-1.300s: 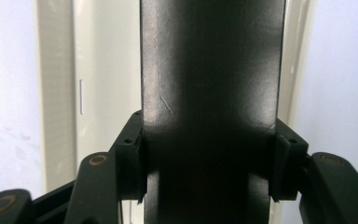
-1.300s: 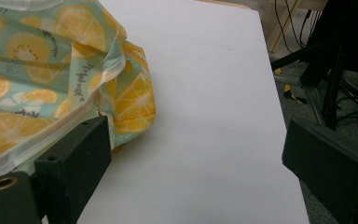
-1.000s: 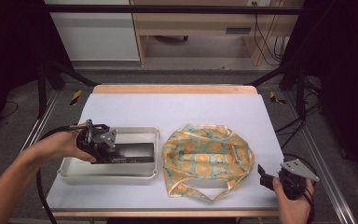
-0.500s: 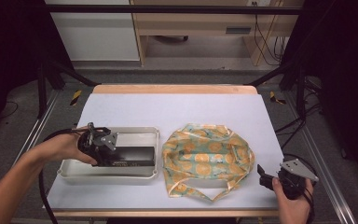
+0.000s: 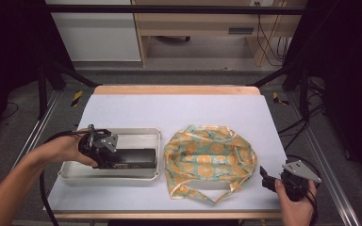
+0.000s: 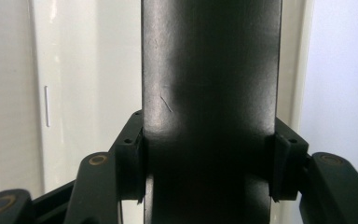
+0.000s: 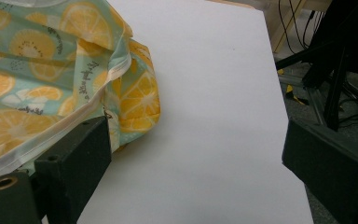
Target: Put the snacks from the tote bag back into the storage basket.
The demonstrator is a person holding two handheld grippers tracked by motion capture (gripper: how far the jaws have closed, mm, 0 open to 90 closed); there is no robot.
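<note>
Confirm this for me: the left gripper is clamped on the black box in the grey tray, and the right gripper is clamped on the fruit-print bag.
Half right. The left gripper does clamp the black box in the grey tray. But the right gripper holds nothing: the right gripper view shows its jaws standing wide apart over bare table, beside the fruit-print bag.

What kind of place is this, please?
Probably a lab or workshop set up for recording. A white-topped table stands inside a black metal frame, loose cables trail over the grey floor behind, and plain wooden furniture lines the back.
</note>
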